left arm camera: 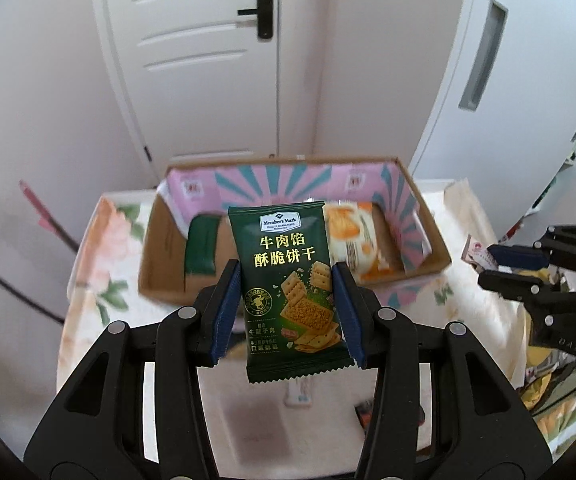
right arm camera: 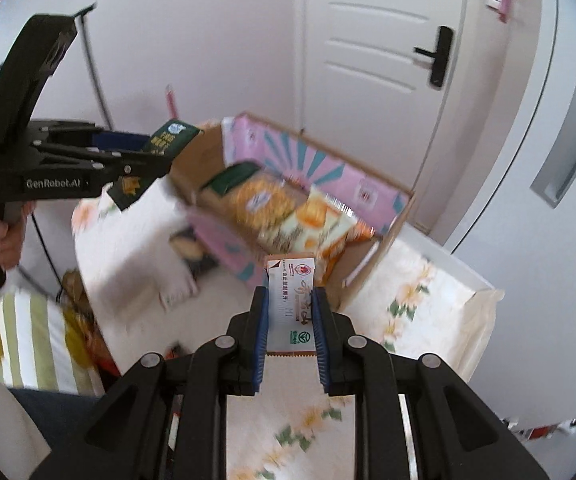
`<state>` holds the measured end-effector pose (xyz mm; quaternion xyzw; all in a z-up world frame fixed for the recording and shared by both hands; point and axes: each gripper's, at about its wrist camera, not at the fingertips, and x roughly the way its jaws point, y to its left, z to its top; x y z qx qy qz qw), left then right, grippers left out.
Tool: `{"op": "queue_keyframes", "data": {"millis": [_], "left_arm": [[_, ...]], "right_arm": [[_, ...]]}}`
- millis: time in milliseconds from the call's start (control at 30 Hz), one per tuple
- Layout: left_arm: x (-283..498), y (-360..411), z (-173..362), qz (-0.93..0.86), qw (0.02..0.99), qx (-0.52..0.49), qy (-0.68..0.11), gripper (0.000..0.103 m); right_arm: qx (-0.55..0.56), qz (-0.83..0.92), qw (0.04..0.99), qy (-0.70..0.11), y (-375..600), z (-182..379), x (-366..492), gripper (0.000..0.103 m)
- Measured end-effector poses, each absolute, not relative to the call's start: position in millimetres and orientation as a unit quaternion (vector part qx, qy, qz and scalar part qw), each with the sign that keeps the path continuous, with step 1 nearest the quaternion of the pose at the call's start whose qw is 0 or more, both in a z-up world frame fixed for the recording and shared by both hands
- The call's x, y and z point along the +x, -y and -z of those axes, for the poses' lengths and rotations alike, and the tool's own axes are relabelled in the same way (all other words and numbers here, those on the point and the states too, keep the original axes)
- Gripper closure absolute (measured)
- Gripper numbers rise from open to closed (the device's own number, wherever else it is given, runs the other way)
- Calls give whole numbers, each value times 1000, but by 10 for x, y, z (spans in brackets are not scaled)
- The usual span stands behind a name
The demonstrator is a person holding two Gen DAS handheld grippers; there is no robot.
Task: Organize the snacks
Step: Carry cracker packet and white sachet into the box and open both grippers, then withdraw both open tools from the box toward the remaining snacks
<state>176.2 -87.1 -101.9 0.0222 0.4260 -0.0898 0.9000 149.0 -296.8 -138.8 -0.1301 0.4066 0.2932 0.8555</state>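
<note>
Both grippers are carrying snacks above the counter (left arm camera: pixel 87 264), short of the cardboard box (left arm camera: pixel 428 216). The left gripper (left arm camera: pixel 288 300) is clamping a green biscuit packet (left arm camera: pixel 288 280) by its side edges, fingers narrow. The right gripper (right arm camera: pixel 290 332) is pinching a white sachet (right arm camera: pixel 290 300), fingers nearly closed. The box is already holding an orange bag (right arm camera: pixel 308 220) and a green pack (left arm camera: pixel 201 248). Judgement: carry each packet fully past the box's near wall before releasing, one hand at a time, aiming for free floor beside the bag.
</note>
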Motion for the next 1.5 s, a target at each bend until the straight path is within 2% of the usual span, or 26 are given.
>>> {"op": "queue_keyframes", "data": {"millis": [200,467,500,600,900,1300,1367,1433,1500], "left_arm": [[2241,656,1066,122,885,27,-448,61],[2773,410,1449,152,858,45,-489,61],[2801,400,1480,155,856,50,-491,56],[2824,378,1545,153,855,72,-490,0],[2746,104,1506,168,860,60,-479,0],[2436,-238,1362,143,874,45,-462,0],[2391,-274,1349,139,876,44,-460,0],[2345,-313,1334,135,877,42,-460,0],[2296,-355,1323,133,877,37,-460,0]], "right_arm": [[-59,-258,872,-412,2688,1204,1785,84],[-1,-210,881,-423,2348,1215,2101,84],[5,-202,882,-426,2317,1232,2131,84],[25,-186,881,-434,2246,1270,2187,84],[73,-149,871,-462,2152,1421,2347,84],[70,-141,857,-490,1850,1581,2704,83],[74,-137,854,-497,1825,1646,2744,70],[91,-132,857,-489,1843,1664,2720,17],[106,-137,857,-485,1860,1649,2666,13]]}}
